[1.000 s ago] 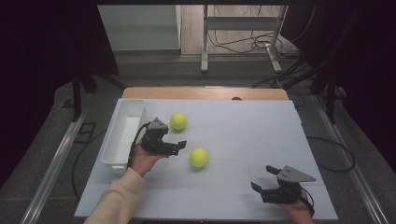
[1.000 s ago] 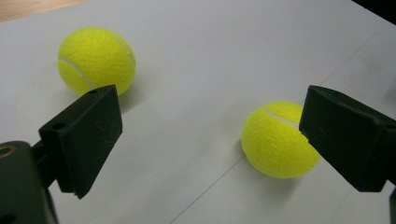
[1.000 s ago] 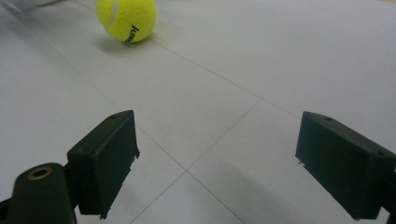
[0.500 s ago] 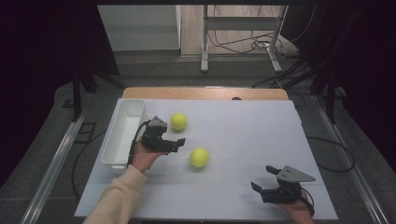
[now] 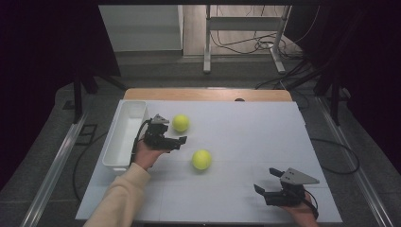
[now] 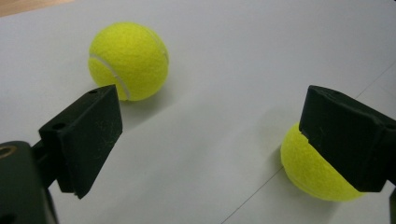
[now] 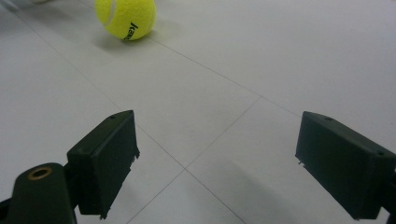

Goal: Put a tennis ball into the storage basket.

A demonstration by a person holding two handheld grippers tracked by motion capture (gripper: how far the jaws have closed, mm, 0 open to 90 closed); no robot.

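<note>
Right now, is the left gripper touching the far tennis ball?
Apart. The left gripper view shows bare table between the left gripper and the far tennis ball.

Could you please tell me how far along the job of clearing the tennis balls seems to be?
Nothing looks done: the white bin appears empty and both tennis balls lie on the table. The left gripper is open near the farther ball; the right gripper waits open.

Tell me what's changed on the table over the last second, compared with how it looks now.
The left tongs crept slightly toward the far tennis ball, jaws open, gripping nothing. The near tennis ball, the white bin and the right tongs, open and empty at the table's near right, stayed where they were.
</note>
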